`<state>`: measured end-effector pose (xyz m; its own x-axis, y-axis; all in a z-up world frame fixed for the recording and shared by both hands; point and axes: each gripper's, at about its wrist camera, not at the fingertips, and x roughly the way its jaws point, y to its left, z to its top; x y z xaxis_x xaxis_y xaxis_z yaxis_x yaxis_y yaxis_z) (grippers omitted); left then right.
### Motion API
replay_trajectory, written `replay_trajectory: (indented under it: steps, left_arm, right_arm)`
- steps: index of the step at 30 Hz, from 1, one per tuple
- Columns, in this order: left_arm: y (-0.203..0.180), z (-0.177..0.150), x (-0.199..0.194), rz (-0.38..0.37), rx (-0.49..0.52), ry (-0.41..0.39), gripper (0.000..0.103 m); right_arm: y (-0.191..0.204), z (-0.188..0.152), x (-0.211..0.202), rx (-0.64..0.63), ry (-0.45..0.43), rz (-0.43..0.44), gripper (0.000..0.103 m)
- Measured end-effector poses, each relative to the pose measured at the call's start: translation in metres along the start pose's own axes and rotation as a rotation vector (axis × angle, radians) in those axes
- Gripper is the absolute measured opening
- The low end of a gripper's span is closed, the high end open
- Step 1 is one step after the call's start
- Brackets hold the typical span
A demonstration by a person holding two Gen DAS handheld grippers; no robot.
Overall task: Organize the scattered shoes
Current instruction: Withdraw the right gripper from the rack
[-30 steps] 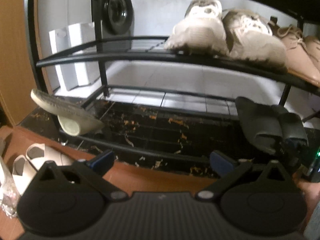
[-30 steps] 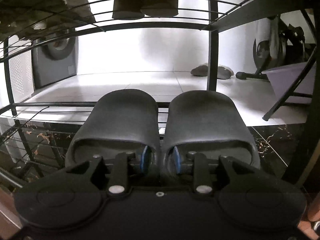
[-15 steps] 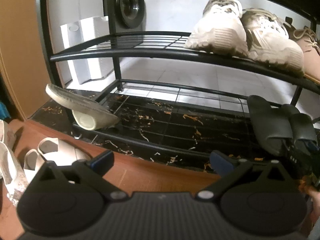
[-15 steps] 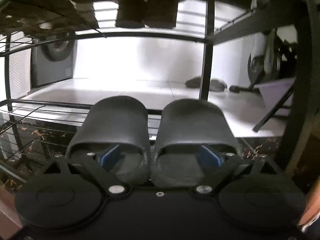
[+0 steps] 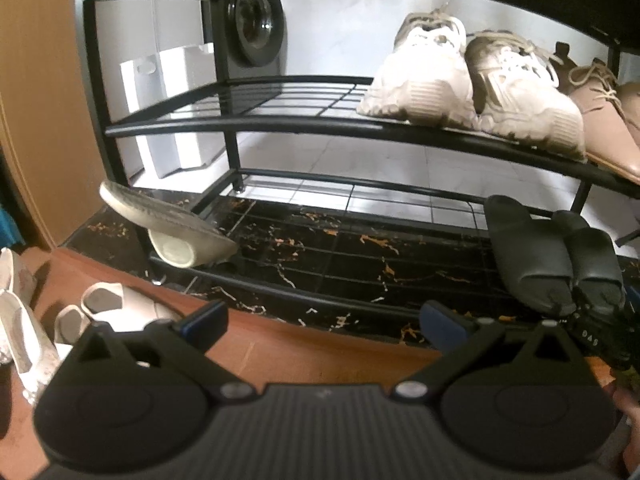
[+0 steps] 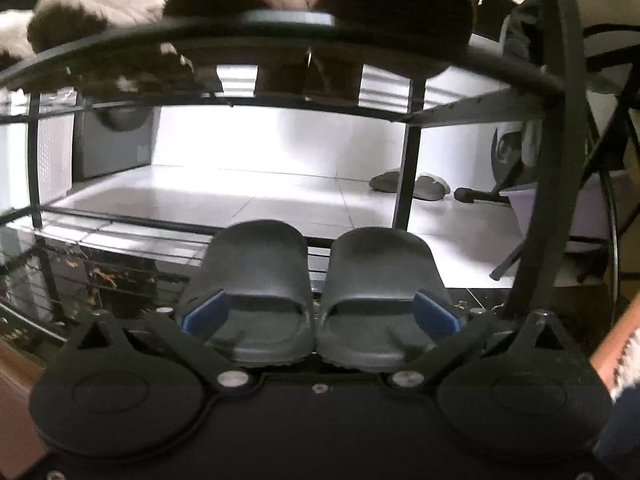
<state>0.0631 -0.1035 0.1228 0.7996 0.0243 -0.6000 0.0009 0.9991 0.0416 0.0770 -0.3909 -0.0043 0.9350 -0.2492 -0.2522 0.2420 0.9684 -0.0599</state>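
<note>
A pair of dark grey slides (image 6: pixel 316 292) stands side by side on the bottom shelf of a black wire shoe rack (image 5: pixel 304 126); it also shows in the left wrist view (image 5: pixel 552 256). My right gripper (image 6: pixel 318 314) is open, its blue pads outside the slides' heels, holding nothing. My left gripper (image 5: pixel 322 318) is open and empty above the wooden floor in front of the rack. A pale slipper (image 5: pixel 172 220) leans tilted on the rack's lower left corner. Beige sandals (image 5: pixel 108 308) and white shoes (image 5: pixel 20 320) lie on the floor at left.
White chunky sneakers (image 5: pixel 468 80) and tan lace-up shoes (image 5: pixel 600 112) stand on the middle shelf. Brown shoes (image 6: pixel 320 12) sit on the shelf above the slides. A wooden wall (image 5: pixel 36 100) is at left. White boxes (image 5: pixel 176 92) and a grey appliance (image 5: pixel 252 28) stand behind the rack.
My right gripper opened, let go of the dark slides on the bottom shelf, and drew back a little. My left gripper pulled back and turned left, staying open.
</note>
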Motion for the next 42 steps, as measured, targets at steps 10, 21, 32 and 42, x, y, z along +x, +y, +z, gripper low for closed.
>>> replay_trajectory:
  steps: [10,21,32,42]
  left_arm:
    - [0.061,-0.024,-0.026,0.095,-0.022,-0.006,0.102]
    - [0.162,-0.059,-0.038,0.297,-0.072,-0.026,0.102]
    - [0.227,-0.075,-0.031,0.381,-0.13,-0.05,0.102]
    - [0.268,-0.077,-0.026,0.47,-0.304,-0.036,0.102]
  right_arm:
    - [0.043,0.065,-0.071,0.146,-0.065,0.331,0.103]
    - [0.113,0.103,-0.171,0.27,-0.16,0.517,0.103]
    - [0.125,0.065,-0.204,0.33,0.029,0.494,0.103]
    - [0.134,0.057,-0.204,0.351,0.067,0.525,0.103]
